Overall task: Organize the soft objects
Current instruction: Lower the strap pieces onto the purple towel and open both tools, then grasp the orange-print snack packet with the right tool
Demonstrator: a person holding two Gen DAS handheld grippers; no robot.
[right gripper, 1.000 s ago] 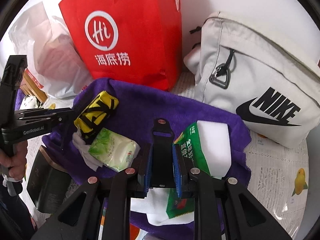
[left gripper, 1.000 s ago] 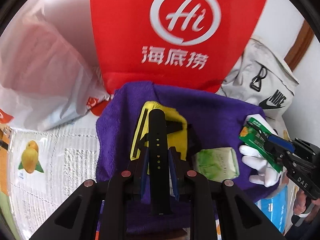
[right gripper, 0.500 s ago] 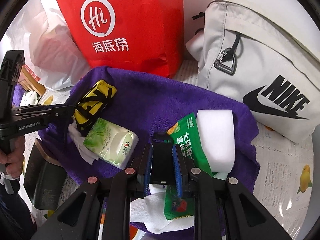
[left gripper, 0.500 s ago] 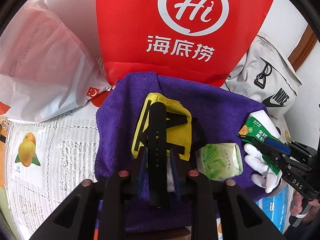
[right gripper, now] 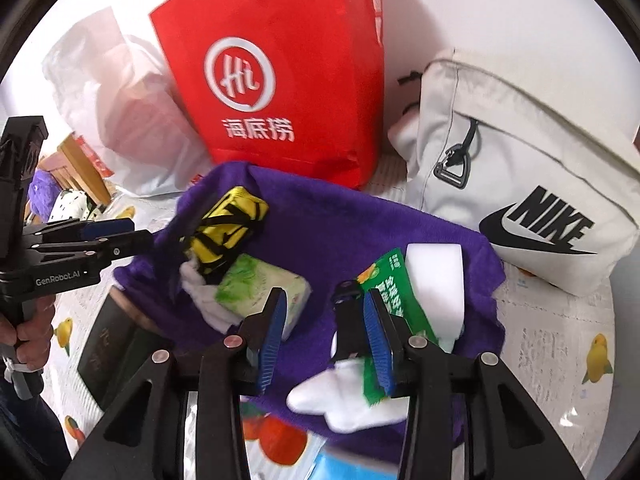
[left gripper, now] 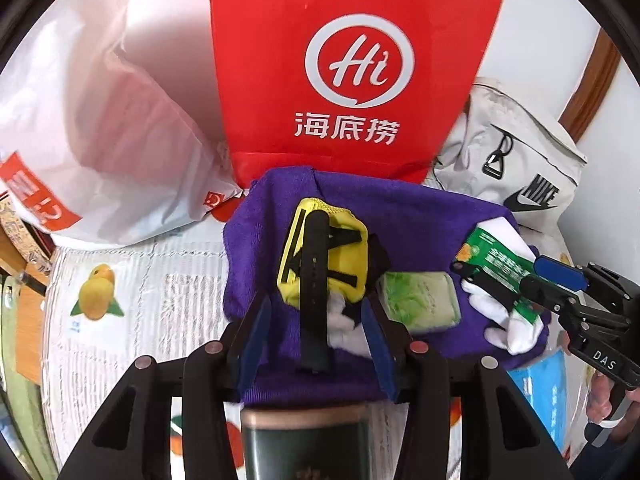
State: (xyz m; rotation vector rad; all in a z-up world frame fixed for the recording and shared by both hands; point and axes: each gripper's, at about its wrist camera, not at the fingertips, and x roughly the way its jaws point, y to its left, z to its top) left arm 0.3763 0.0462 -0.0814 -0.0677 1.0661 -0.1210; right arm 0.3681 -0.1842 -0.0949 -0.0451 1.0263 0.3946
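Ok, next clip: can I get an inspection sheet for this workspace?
Surface: tablecloth with a fruit print; a purple towel is spread on it.
Job's things: on the towel lie a yellow pouch, tissue pack, green packet, white sponge, white gloves and black straps.
Clutter: red bag, white plastic bag, grey Nike bag, dark box.
Grippers: left gripper and right gripper are both open, having just been opening. One of the black straps lies unclamped between each pair of fingers.
Cables: nothing seen.
Surroundings: white wall, wooden door frame.
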